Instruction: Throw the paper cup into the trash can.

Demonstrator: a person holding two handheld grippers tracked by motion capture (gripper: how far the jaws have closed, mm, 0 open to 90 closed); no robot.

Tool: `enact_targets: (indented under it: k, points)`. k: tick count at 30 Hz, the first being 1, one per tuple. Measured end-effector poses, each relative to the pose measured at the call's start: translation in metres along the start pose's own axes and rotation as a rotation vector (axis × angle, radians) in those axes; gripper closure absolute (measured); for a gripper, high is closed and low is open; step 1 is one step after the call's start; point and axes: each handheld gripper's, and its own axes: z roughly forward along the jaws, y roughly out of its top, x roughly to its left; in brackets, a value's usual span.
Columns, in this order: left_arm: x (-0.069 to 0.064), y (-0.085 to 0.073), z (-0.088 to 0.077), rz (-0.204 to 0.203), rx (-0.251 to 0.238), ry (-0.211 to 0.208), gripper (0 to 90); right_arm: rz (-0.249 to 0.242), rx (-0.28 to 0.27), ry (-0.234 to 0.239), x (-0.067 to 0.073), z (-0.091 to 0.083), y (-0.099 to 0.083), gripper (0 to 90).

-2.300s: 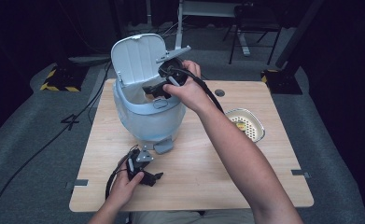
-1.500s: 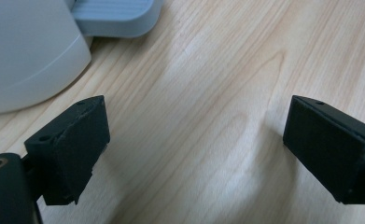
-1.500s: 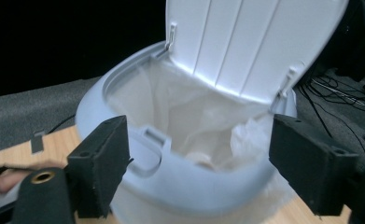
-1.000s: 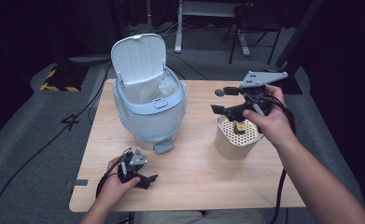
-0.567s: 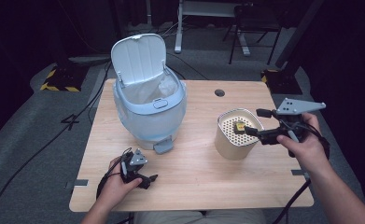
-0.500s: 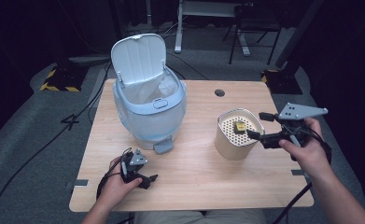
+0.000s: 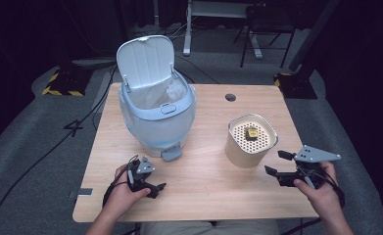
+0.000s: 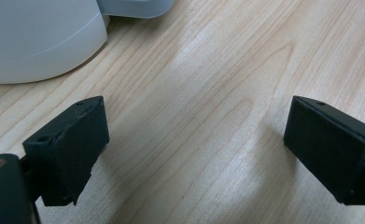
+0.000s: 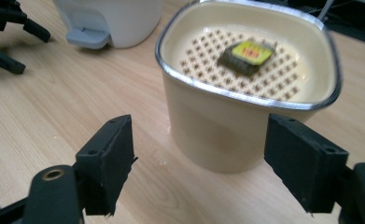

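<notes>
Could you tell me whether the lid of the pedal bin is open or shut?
Open: the lid stands raised behind the pedal bin, and the liner inside shows.

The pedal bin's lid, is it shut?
No, the pedal bin has its lid tipped up, showing the liner bag inside.

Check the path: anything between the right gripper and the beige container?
Nothing visible. The right gripper has open jaws facing the beige container across bare table; the jaws have just been closing, nothing between them.
</notes>
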Motion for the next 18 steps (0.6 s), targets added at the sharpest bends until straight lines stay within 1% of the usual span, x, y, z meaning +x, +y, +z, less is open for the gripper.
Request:
enact_targets:
  k: [3,6,8,10,12,13,14,16,18]
  points:
    - [-0.001,0.0,0.0,-0.004,-0.001,0.005,7.3,0.026,0.007,-0.003,-0.001,0.008,-0.015,24.7]
    - [-0.001,0.0,0.0,-0.01,-0.002,0.007,7.6,0.034,0.048,-0.022,-0.005,0.018,-0.029,24.6]
    - [-0.002,-0.001,-0.001,-0.018,-0.005,0.005,8.3,0.046,0.063,-0.034,-0.008,0.023,-0.036,24.5]
    - [-0.002,-0.001,-0.002,-0.021,-0.011,0.01,10.7,0.062,0.078,-0.035,-0.011,0.03,-0.045,24.1]
    - [-0.002,0.0,-0.003,-0.035,-0.012,0.029,16.9,0.069,0.094,-0.04,-0.013,0.038,-0.052,23.7]
    - [-0.002,0.0,-0.003,-0.045,-0.011,0.029,19.4,0.07,0.103,-0.048,-0.014,0.042,-0.056,23.3]
    - [-0.002,0.002,-0.004,-0.051,-0.005,0.039,21.0,0.073,0.109,-0.049,-0.014,0.044,-0.058,23.1]
    - [-0.002,0.004,-0.006,-0.061,-0.014,0.035,24.6,0.073,0.119,-0.06,-0.014,0.05,-0.065,22.6]
    - [-0.002,0.008,-0.011,-0.075,-0.049,0.022,24.0,0.075,0.128,-0.068,-0.015,0.054,-0.069,22.3]
